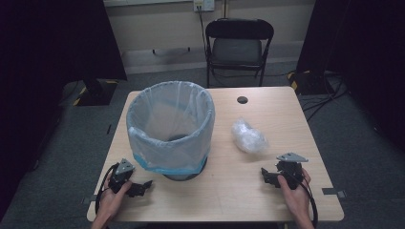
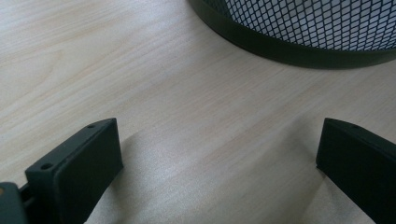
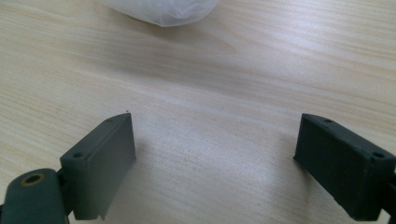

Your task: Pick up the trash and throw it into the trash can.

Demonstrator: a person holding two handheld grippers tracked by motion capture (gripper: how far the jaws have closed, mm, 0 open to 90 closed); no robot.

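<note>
I am holding my right gripper (image 1: 270, 177) and left gripper (image 1: 141, 187) wide, both empty, near the table's (image 1: 267, 200) front edge, with the crumpled plastic bag (image 1: 248, 135) lying lengthwise toward the far edge beside the lined mesh bin (image 1: 170, 129).

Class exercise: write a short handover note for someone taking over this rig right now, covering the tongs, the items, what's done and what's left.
Left tongs: open, empty, resting low at the table's near-left, beside the lined mesh bin.
Right tongs: open, empty, near-right, just short of the crumpled clear plastic.
Done: nothing grasped; the plastic lies on the table right of the bin.
Left, probably: pick up the plastic and drop it in the bin.
</note>
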